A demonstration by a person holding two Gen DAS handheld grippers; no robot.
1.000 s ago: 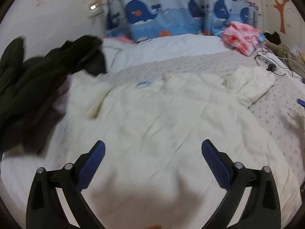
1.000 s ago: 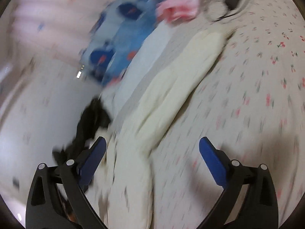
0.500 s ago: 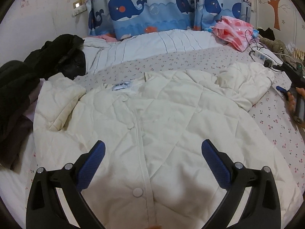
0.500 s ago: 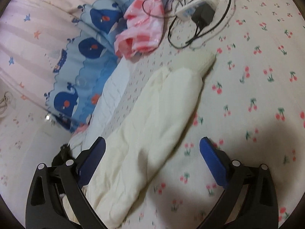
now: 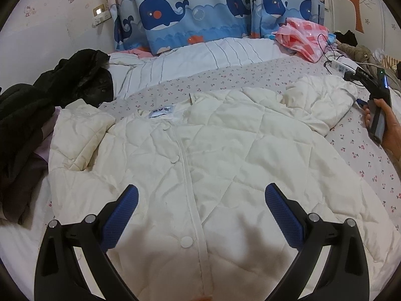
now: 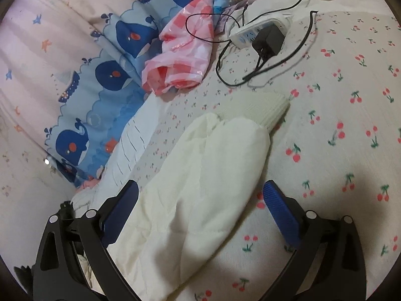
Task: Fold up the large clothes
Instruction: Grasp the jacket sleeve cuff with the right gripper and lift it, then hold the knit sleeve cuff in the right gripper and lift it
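Left wrist view: one cream quilted jacket [image 5: 225,155] is laid flat, front up, on the cherry-print bed sheet [image 5: 363,155], with its collar label at the far side and three buttons counted along the closed placket. The left gripper [image 5: 200,198] is held above the near part of the jacket; its two blue fingers are spread wide and nothing is held between them. A heap of dark clothes [image 5: 30,130] is piled at the left, touching the folded left sleeve [image 5: 80,138]. At the far side, one white striped duvet [image 5: 200,57], the whale-print curtain [image 5: 195,12] and one pink checked bag [image 5: 303,37] are seen. One white power strip [image 5: 343,66] with cables lies at the far right, near the right sleeve. A hand [image 5: 386,128] gripping the right tool's handle is visible at the right edge.

In the right wrist view, the right gripper [image 6: 200,198] is positioned over the right sleeve [image 6: 213,175], with its ribbed cuff [image 6: 265,107] pointing toward the power strip [image 6: 250,31] and one black adapter [image 6: 269,41]. Its fingers are likewise spread wide, gripping nothing.
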